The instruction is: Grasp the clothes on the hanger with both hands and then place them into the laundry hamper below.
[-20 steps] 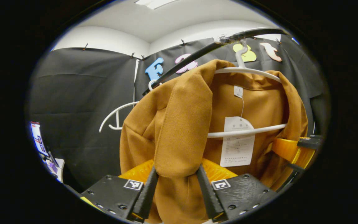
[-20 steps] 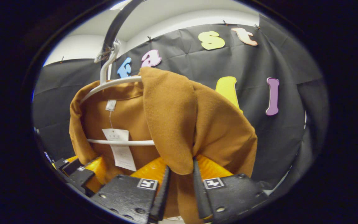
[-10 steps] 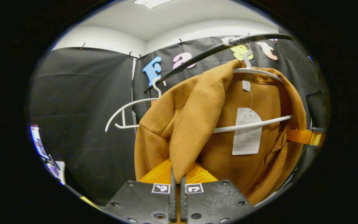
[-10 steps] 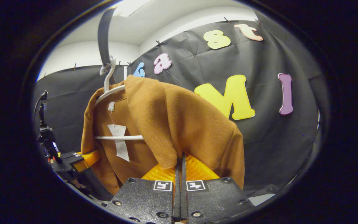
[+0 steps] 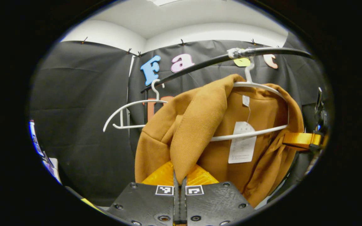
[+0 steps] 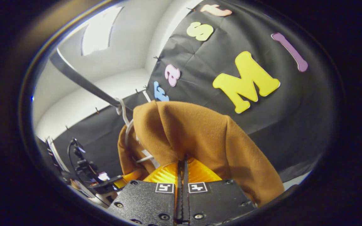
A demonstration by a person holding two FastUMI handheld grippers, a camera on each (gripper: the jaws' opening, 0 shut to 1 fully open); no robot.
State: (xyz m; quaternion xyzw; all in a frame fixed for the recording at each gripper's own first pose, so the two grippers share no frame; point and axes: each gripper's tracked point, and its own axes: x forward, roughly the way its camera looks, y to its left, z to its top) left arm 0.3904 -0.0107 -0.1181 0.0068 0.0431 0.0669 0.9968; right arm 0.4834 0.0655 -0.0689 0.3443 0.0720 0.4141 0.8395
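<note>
Brown jacket [image 5: 200, 125] on its white hanger [image 5: 256, 86], front edges pinched by left tongs [image 5: 179, 185] and right tongs [image 6: 182, 166].

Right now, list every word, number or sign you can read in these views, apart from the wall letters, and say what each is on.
On the paper hang tag of the brown jacket: printed lines, too small to read.
On the small neck label: too small to read.
On the square markers of the left gripper and the right gripper: black-and-white patterns, no words.
Nothing can be quoted.
</note>
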